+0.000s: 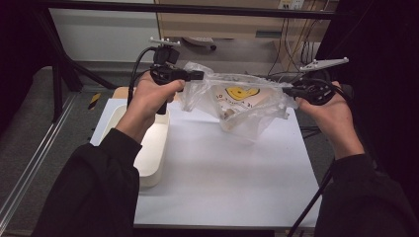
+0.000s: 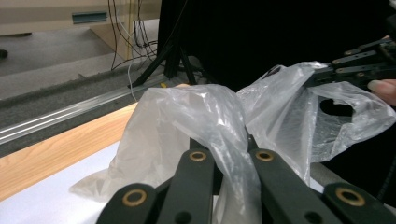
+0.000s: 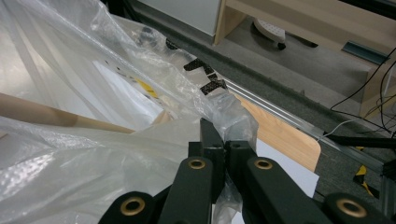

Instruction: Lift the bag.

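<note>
Stretching between both hands in the high view, the plastic bag (image 1: 242,103) hangs above the table (image 1: 222,182), its mouth pulled wide; left gripper view: left tongs (image 2: 233,149) clamped on one edge; right gripper view: right tongs (image 3: 219,140) clamped on the other; opening looks done, emptying or filling remains.

The high view looks forward and down from above the person's side onto the white rectangular table (image 1: 222,187), standing well back. The left gripper view sits close behind its own jaws, facing across the table toward 3 o'clock. The right gripper view, equally close, faces toward 10 o'clock. All three share the crumpled clear plastic bag (image 1: 237,103) (image 2: 201,116) (image 3: 93,116) stretched between them.
</note>
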